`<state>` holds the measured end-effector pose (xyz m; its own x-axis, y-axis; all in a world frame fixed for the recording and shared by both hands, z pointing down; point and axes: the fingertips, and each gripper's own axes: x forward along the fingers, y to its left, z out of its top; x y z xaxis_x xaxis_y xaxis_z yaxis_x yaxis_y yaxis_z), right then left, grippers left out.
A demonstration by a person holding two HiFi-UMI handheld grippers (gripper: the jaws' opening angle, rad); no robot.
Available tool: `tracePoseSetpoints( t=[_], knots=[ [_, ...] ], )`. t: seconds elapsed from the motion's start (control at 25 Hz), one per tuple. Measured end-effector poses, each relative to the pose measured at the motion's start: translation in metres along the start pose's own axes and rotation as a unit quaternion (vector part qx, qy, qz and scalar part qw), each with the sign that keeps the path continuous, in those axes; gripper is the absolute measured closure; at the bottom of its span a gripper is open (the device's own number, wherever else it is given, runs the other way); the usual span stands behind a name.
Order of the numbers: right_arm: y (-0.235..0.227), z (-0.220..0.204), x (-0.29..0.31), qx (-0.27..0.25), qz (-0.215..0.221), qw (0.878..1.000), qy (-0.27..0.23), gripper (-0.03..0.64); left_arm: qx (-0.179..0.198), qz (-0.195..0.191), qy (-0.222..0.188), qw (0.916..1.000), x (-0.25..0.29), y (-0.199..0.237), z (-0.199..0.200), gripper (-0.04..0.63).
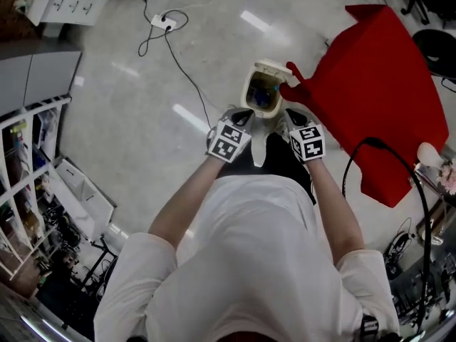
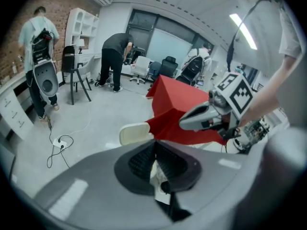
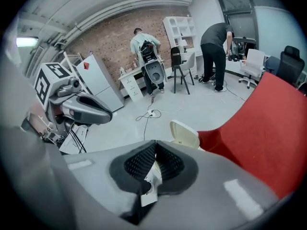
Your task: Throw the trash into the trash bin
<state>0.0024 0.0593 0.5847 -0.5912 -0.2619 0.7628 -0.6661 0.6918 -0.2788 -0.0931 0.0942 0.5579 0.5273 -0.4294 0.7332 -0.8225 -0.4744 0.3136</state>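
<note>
A small cream trash bin [image 1: 262,91] stands on the grey floor with its lid [image 1: 273,68] flipped open; blue and yellow items lie inside. Both grippers hover side by side just on the near side of it. My left gripper [image 1: 241,116] has its ribbed pads [image 2: 144,158] pressed together, with no trash between them. My right gripper [image 1: 291,117] is shut as well, its pads [image 3: 169,163] meeting with nothing held. The open lid [image 2: 135,132] peeks over the left jaws, and the same lid [image 3: 184,133] shows beyond the right jaws. Each gripper view catches the other gripper alongside.
A large red seat [image 1: 377,91] stands right beside the bin. A power strip [image 1: 162,22] with a black cable trails across the floor beyond. Shelves [image 1: 28,162] line the left side. Two people [image 2: 114,56] stand far back near desks and chairs.
</note>
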Motion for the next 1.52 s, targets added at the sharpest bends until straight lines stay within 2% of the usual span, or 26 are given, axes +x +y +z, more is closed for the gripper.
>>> tracePoseSetpoints(
  t=[0.2,0.4,0.72,1.12,1.52],
  knots=[
    [0.006,0.019,-0.034,-0.004,-0.002,1.000,-0.023,0.614,0.023,0.006,-0.013,0.9996,-0.022,-0.002,0.025,0.591],
    [0.015,0.041,-0.070,-0.021,-0.004,0.998,-0.051,0.615,0.046,0.017,-0.040,0.9980,-0.050,-0.006,0.058,0.591],
    [0.014,0.078,-0.113,-0.015,-0.010,0.994,-0.108,0.615,0.074,0.015,-0.083,0.9937,-0.075,-0.028,0.100,0.591],
    [0.021,0.092,-0.129,-0.020,-0.002,0.991,-0.133,0.617,0.078,0.017,-0.084,0.9933,-0.080,-0.034,0.103,0.591],
    [0.027,0.088,-0.129,-0.023,-0.002,0.991,-0.132,0.617,0.078,0.019,-0.083,0.9933,-0.082,-0.033,0.100,0.591]
  ],
)
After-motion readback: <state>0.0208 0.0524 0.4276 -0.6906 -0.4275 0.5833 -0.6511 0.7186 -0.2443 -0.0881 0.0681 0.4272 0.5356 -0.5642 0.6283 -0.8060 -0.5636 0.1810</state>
